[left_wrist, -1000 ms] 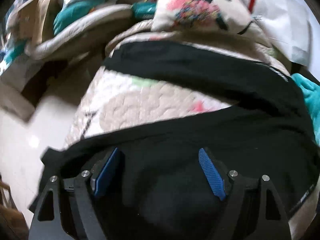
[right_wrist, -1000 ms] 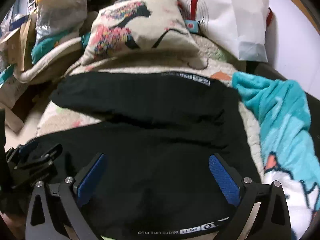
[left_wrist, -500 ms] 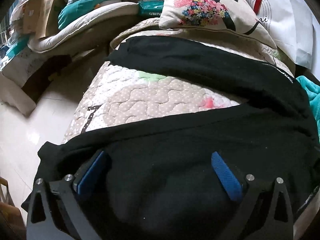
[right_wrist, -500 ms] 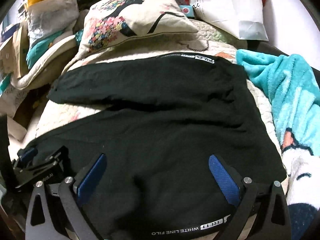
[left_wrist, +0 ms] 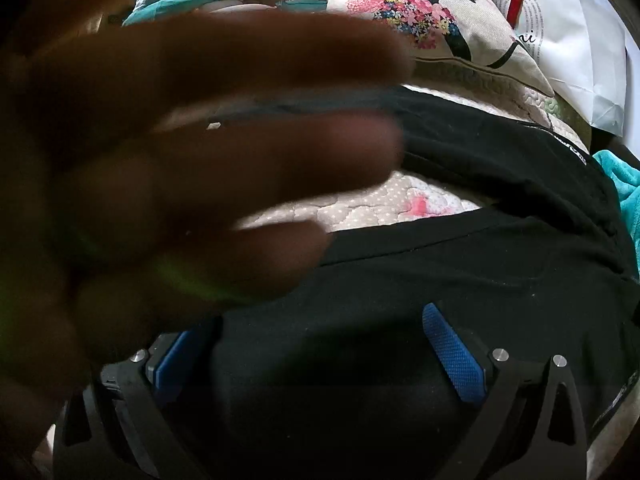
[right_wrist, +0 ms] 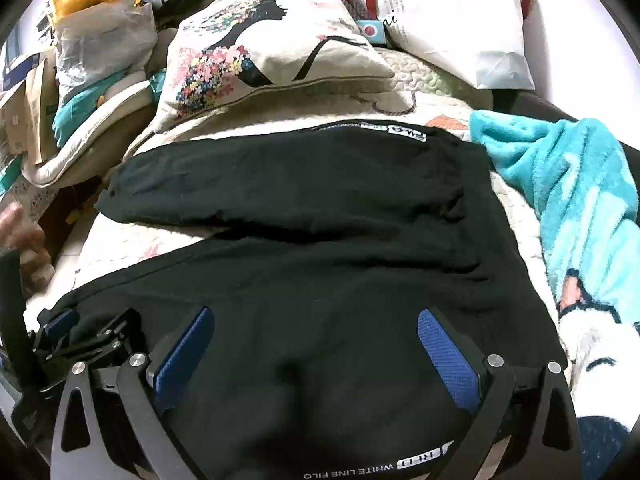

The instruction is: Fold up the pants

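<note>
Both claws are standing wide, holding nothing. Left claw (left_wrist: 320,356) is hovering low over the black pants (left_wrist: 480,272), its blue pads (left_wrist: 452,352) spread well apart above the fabric; whether the tips are touching the cloth cannot be told. A blurred bare hand (left_wrist: 192,160) is filling the upper left of this view, close to the lens, with fingers stretched toward the right and hiding much of what lies ahead of the claw. Right claw (right_wrist: 316,354) is likewise hanging open over the pants (right_wrist: 320,248), near the waistband with its white lettering just below the pads (right_wrist: 444,356).

Ahead of the right claw, the pants are lying spread flat on a quilted bedcover (right_wrist: 120,248), one leg (right_wrist: 260,176) angling away to the far left and a strip of bedcover showing between the two legs. To the left of the right claw, the left claw (right_wrist: 80,336) is resting at the edge of the nearer leg. Beyond the pants, a floral pillow (right_wrist: 256,48) is leaning against the clutter. To the right, a teal blanket (right_wrist: 568,184) is lying just beside the pants.
</note>
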{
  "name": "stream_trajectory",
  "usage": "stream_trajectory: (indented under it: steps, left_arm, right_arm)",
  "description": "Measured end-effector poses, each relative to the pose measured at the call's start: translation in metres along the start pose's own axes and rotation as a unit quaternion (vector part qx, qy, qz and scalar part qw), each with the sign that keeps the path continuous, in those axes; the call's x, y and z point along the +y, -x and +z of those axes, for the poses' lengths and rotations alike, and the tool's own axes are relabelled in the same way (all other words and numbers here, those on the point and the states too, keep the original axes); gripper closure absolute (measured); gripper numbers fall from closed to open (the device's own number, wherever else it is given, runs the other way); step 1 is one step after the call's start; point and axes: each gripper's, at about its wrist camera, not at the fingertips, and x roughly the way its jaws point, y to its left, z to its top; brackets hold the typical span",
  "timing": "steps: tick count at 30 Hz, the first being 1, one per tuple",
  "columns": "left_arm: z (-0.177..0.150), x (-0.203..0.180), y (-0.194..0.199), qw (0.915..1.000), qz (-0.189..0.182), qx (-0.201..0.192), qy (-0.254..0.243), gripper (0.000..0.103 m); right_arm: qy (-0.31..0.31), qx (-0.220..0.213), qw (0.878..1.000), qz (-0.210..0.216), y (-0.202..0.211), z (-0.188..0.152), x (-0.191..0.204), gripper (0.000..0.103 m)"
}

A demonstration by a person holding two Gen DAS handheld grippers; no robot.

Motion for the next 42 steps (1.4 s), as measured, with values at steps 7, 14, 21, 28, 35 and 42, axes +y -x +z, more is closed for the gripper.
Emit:
stream_trajectory:
  steps: [7,14,21,28,35,42]
  left_arm:
    - [-0.001,0.001,0.0,1.0,-0.003,0.0,0.002,0.0]
    - [-0.003,0.001,0.002,1.0,-0.001,-0.003,0.001,0.0]
    - [-0.006,0.001,0.004,1.0,0.0,-0.003,0.0,0.0]
    - [-0.007,0.001,0.005,1.0,-0.001,-0.003,0.001,0.0]
    - [-0.011,0.002,0.008,1.0,-0.002,-0.003,0.001,0.0]
    - [-0.011,0.001,0.008,1.0,-0.002,-0.003,0.001,0.0]
  right_arm:
    - [0.003,0.007,1.0,0.001,-0.005,-0.001,0.003,0.0]
    - [0.005,0.012,1.0,0.01,-0.005,-0.003,0.006,0.0]
    - [0.002,0.013,1.0,0.016,-0.004,-0.004,0.006,0.0]
    - [0.002,0.018,1.0,0.02,-0.004,-0.004,0.007,0.0]
    - [0.002,0.021,0.999,0.025,-0.005,-0.005,0.009,0.0]
    - [0.004,0.023,0.999,0.03,-0.005,-0.007,0.011,0.0]
